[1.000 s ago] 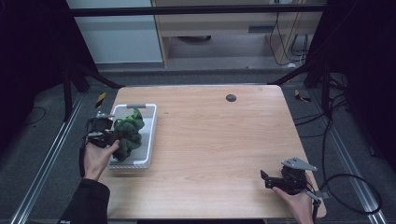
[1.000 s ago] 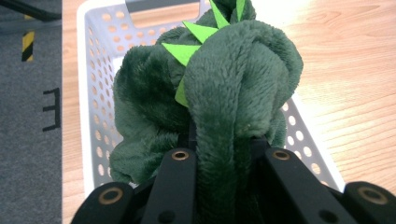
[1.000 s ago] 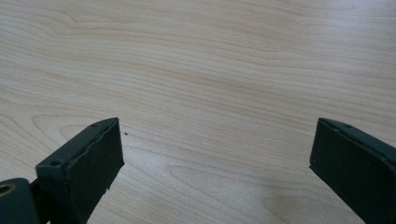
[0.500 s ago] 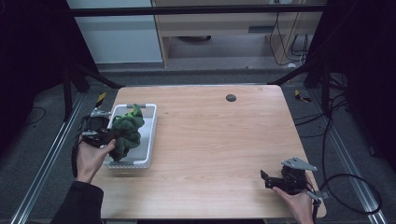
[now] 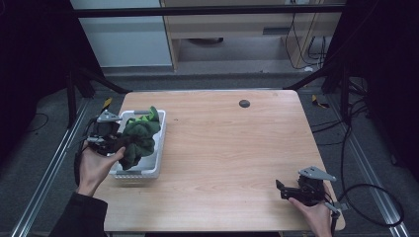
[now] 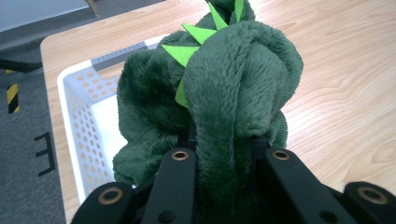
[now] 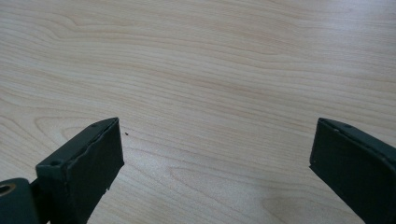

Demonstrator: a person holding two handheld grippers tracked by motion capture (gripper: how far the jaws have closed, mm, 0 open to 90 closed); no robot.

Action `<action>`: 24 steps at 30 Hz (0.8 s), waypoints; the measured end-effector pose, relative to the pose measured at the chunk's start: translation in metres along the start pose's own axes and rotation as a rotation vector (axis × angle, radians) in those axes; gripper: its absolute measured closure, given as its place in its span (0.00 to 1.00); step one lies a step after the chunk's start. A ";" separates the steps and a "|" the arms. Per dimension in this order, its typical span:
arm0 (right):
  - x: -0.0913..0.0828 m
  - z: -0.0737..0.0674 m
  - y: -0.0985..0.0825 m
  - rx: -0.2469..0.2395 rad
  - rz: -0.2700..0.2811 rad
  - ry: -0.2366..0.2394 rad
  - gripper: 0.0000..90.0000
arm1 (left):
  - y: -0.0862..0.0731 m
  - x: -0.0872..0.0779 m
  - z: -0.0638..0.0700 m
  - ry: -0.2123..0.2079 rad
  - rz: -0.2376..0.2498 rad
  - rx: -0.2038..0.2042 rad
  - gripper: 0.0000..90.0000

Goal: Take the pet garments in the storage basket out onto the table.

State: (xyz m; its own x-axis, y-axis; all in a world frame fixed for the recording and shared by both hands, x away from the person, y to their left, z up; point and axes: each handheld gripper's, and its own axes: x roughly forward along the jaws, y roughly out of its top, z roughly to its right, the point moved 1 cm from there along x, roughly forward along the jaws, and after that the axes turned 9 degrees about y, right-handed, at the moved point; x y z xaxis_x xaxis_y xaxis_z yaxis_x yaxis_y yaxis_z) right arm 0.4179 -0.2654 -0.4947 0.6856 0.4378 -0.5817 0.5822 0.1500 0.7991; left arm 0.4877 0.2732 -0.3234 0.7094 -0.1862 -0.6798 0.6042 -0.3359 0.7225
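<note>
Two black two-jaw grippers work over the pale wooden table (image 5: 227, 163): at the left edge, the left gripper (image 5: 118, 143) clamps a dark green plush toy with lime felt spikes (image 6: 233, 93), held above the white perforated plastic basket (image 5: 157, 148); near the right corner, the right gripper (image 5: 280, 189) rests with jaws spread wide, nothing between them

A lab or test room set up for recording is suggested. A bare pale wooden surface (image 5: 232, 158) is framed by dark metal struts (image 5: 89, 79) and a crossbar (image 5: 207, 11) overhead, with metal rails (image 5: 47, 173) laid along the grey floor (image 5: 44, 108) on either side. Black cables (image 5: 356, 123) are trailed across the floor at the right, and yellow-black hazard tape (image 5: 106, 103) is stuck down beside the surface. Plain light cabinets (image 5: 128, 39) are seen behind.
</note>
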 end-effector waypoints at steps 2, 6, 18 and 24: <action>0.000 0.000 0.000 0.000 0.000 0.000 0.03 | 0.002 -0.002 0.003 -0.007 0.001 0.013 0.89; 0.000 0.000 0.000 -0.002 0.002 -0.001 0.03 | 0.007 -0.007 0.012 -0.024 0.008 0.040 0.89; -0.001 0.001 0.000 -0.014 0.013 -0.010 0.03 | 0.018 -0.019 0.034 -0.073 0.019 0.123 0.89; -0.001 0.001 0.000 -0.011 0.016 -0.008 0.03 | 0.022 -0.020 0.044 -0.095 0.022 0.145 0.89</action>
State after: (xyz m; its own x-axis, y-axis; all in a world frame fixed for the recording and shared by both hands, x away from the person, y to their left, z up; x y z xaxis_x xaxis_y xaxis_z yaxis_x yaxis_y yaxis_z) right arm 0.4178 -0.2668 -0.4939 0.6983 0.4327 -0.5702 0.5667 0.1525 0.8097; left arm 0.4709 0.2289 -0.3000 0.6803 -0.2796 -0.6775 0.5250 -0.4591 0.7167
